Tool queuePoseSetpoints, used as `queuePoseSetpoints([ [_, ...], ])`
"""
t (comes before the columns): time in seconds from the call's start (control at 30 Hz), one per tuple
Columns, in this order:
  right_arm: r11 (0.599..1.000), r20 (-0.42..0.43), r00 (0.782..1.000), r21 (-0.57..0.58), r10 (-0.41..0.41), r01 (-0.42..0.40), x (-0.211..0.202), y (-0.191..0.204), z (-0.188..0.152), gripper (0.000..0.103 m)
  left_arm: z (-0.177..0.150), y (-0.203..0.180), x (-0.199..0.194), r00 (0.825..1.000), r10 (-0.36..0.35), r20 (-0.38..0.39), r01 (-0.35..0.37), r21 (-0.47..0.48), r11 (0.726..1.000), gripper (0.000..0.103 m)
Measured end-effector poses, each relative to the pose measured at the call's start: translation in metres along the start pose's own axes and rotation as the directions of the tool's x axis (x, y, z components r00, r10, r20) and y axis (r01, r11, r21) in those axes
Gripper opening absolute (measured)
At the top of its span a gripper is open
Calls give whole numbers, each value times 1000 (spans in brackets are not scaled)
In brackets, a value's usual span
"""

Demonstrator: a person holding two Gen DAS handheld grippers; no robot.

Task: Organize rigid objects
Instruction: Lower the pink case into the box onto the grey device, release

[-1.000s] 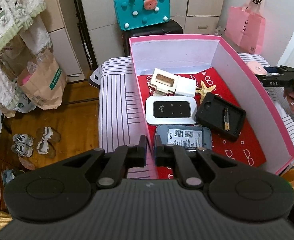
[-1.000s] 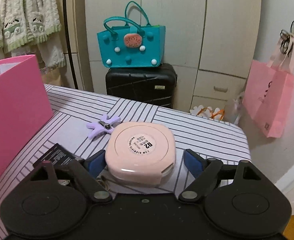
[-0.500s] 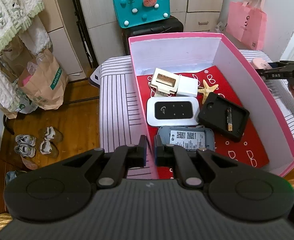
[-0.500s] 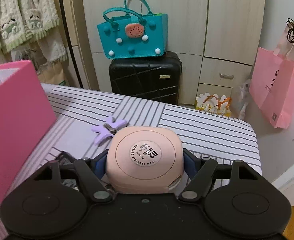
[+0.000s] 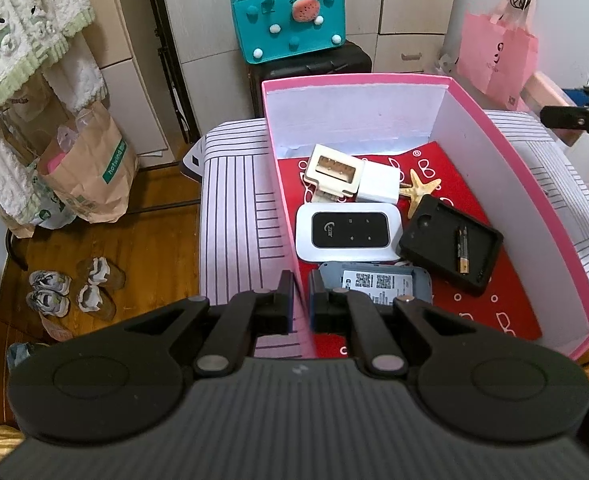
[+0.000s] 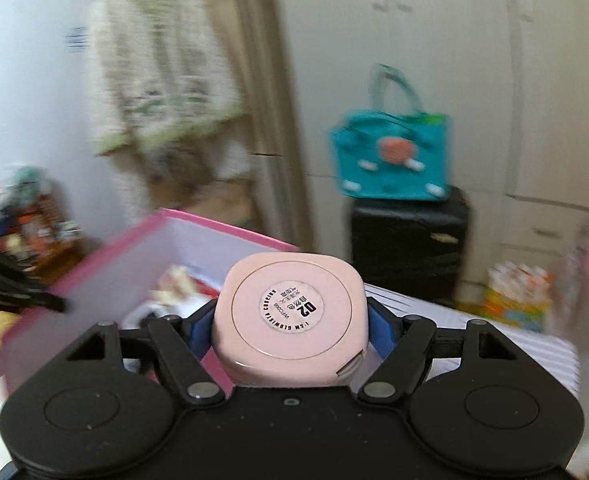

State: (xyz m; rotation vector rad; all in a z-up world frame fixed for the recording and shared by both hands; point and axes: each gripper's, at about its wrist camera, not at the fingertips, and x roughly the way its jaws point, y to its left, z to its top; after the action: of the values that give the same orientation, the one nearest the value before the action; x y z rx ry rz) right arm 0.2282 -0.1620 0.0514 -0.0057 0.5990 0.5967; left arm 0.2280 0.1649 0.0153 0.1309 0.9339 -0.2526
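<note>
Jaws of our right gripper (image 6: pixel 290 332) clamp the pink case (image 6: pixel 290 316); left gripper (image 5: pixel 300 304) pinches the box wall (image 5: pixel 290 248); we should lower flat at lower right

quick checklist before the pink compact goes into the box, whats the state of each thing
1. Grip on the pink compact: ok, the right gripper has a blue pad on each side of it.
2. Compact clear of the striped surface: ok, it is lifted.
3. Pink box steadied: ok, the left gripper is shut on its near wall.
4. Free spot on the red liner: ok, bare toward the right, beside the black case.
5. Compact over the box opening: cannot tell, the right wrist view is blurred.
6. White router and grey device out of the way: ok, both lie left.
</note>
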Motion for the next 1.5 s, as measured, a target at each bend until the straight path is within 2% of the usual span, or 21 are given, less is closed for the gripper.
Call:
queuePoseSetpoints([
  [0.1,994,-34,996,-62,88,-90,12,29,13,79,-1,1,0,1000,-1,5,1,-4,1000,6],
  [0.2,980,-100,982,-100,162,-172,32,57,24,79,0,2,1,1000,-4,8,4,-12,1000,6],
  [0.3,964,-198,954,-102,224,-247,59,78,31,79,1,4,2,1000,-10,10,10,-21,1000,6],
  [0.4,953,-314,912,-61,263,-296,92,95,32,79,1,4,2,1000,-11,12,12,-22,1000,6],
  [0.53,951,-421,867,-28,267,-307,132,110,35,79,0,4,2,1000,-13,12,13,-24,1000,6],
  [0.63,954,-468,841,12,270,-300,151,110,33,79,0,3,2,1000,-12,10,12,-21,1000,6],
  [0.9,977,-525,827,48,203,-210,185,115,24,80,1,1,2,1000,-3,13,3,-7,1000,6],
  [0.93,979,-523,829,56,198,-198,184,112,25,80,1,0,2,1000,-1,12,1,-3,1000,6],
  [1.0,977,-483,849,92,214,-193,176,104,29,80,1,-2,3,1000,7,9,-7,9,1000,6],
  [1.17,960,-388,880,166,275,-227,135,83,35,81,1,-7,3,999,34,11,-34,43,998,6],
  [1.33,966,-276,927,113,254,-231,80,78,30,81,2,-9,3,999,43,10,-43,59,997,6],
  [1.43,979,-215,956,30,201,-200,46,80,23,81,2,-11,4,998,57,9,-58,69,996,6],
  [1.5,988,-207,968,-19,143,-150,30,78,19,81,1,-13,3,998,65,1,-65,79,995,6],
])
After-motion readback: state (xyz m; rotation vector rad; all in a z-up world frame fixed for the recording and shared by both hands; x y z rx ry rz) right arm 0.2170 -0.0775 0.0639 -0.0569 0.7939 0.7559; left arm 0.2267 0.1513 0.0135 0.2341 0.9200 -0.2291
